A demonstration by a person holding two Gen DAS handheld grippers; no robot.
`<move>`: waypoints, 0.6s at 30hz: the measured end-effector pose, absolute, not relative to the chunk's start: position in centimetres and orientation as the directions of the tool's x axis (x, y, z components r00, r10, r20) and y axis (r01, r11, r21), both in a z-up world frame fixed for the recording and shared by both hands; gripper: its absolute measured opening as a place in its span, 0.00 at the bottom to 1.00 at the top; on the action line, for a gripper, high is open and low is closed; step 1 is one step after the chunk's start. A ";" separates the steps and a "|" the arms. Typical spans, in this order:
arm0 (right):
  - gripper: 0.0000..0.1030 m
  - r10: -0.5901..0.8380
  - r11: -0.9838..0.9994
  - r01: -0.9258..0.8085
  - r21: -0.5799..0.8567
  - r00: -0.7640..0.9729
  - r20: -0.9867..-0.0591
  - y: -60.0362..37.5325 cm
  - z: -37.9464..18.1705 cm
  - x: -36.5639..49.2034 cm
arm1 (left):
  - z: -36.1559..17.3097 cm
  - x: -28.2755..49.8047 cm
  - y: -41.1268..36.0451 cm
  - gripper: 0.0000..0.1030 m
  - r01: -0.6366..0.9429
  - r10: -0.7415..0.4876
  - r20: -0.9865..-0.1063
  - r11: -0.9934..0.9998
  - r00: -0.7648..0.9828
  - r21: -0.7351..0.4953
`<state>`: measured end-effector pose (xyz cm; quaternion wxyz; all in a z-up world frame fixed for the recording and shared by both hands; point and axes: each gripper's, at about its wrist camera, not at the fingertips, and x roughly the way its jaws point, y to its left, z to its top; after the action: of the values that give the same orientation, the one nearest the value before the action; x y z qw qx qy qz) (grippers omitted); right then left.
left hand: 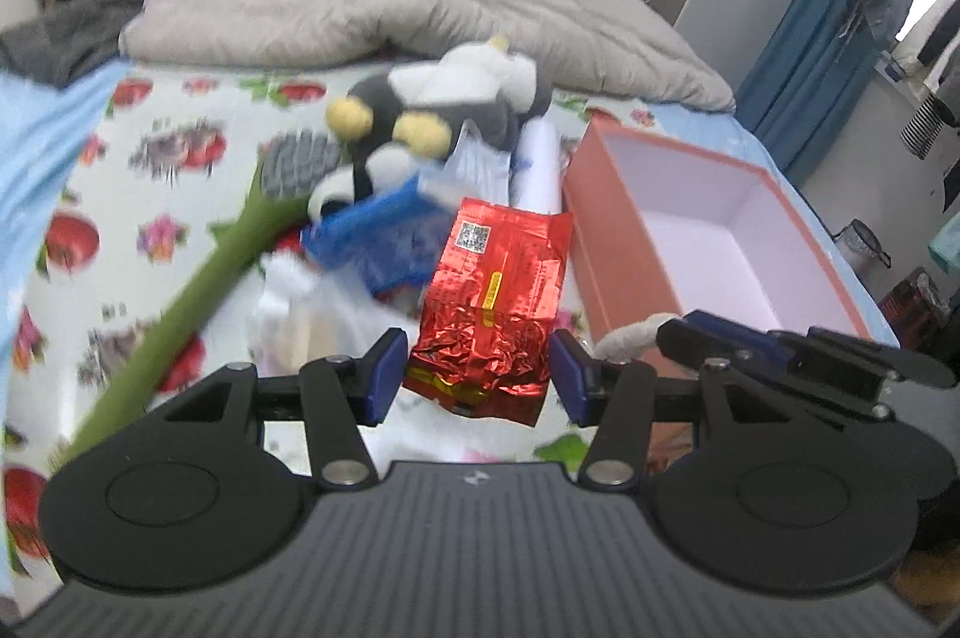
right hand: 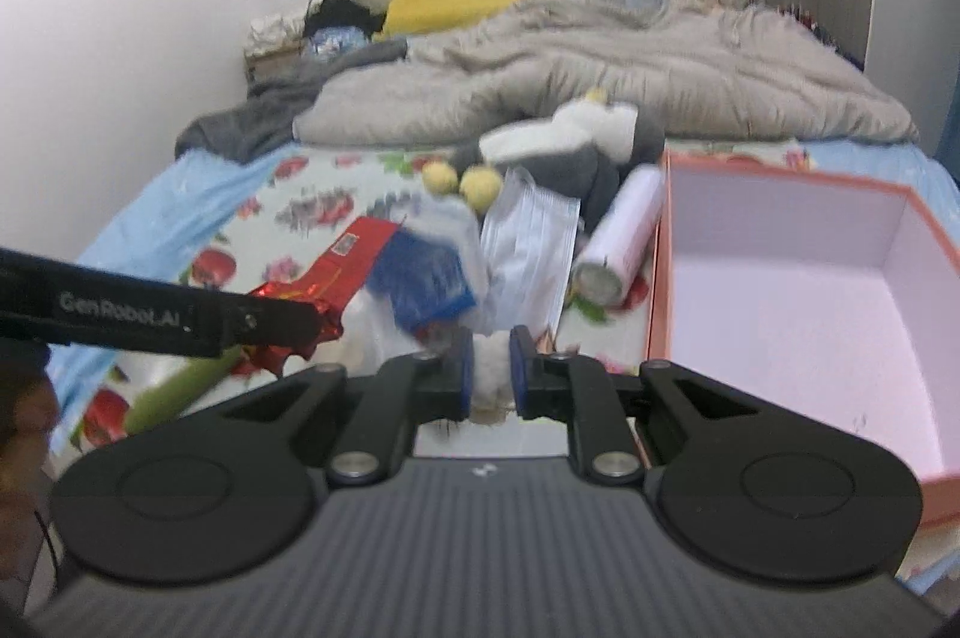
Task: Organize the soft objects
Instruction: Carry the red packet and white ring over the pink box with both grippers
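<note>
The left gripper [left hand: 477, 365] was clenched on a red foil packet [left hand: 489, 305], its blue pads pressing the packet's crumpled lower end from both sides while the packet's upper end pointed toward twelve o'clock. The right gripper [right hand: 491, 371] was clamped nearly closed on a small white fluffy item [right hand: 491, 379], too blurred to identify further.

At two o'clock from the left gripper sat an open pink box [left hand: 606, 242] with a pale lining. Between eleven and twelve o'clock lay a heap on the floral bedsheet [left hand: 150, 170]: a blue package [left hand: 366, 233], a clear plastic bag [right hand: 528, 242], a white roll [right hand: 621, 230] just beside the box, and a grey-and-white plush toy [left hand: 456, 98]. A green stem-like piece [left hand: 180, 314] ran toward eight o'clock. A grey quilt [left hand: 372, 8] was bunched behind.
</note>
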<state>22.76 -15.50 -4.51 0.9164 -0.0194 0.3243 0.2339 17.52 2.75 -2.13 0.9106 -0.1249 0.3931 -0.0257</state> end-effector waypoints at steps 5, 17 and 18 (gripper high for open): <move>0.16 0.430 0.886 -0.450 0.109 0.712 -0.555 -16.1 -0.9 24.2 | 1.4 18.8 2.3 0.56 -0.029 -0.157 -0.678 0.966 0.718 -0.255; 0.16 0.368 0.915 -0.404 0.015 0.819 -0.440 -18.8 6.5 26.7 | 10.0 23.0 -0.8 0.56 0.022 -0.153 -0.596 0.975 0.788 -0.222; 0.16 0.355 0.919 -0.393 0.003 0.827 -0.437 -19.0 6.9 27.0 | 10.6 23.4 -1.2 0.56 0.029 -0.158 -0.591 0.975 0.791 -0.222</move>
<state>26.97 -18.95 6.92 0.9547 -0.0433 0.2198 0.1959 23.40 -1.22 10.62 0.9409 -0.1008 0.3194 -0.0499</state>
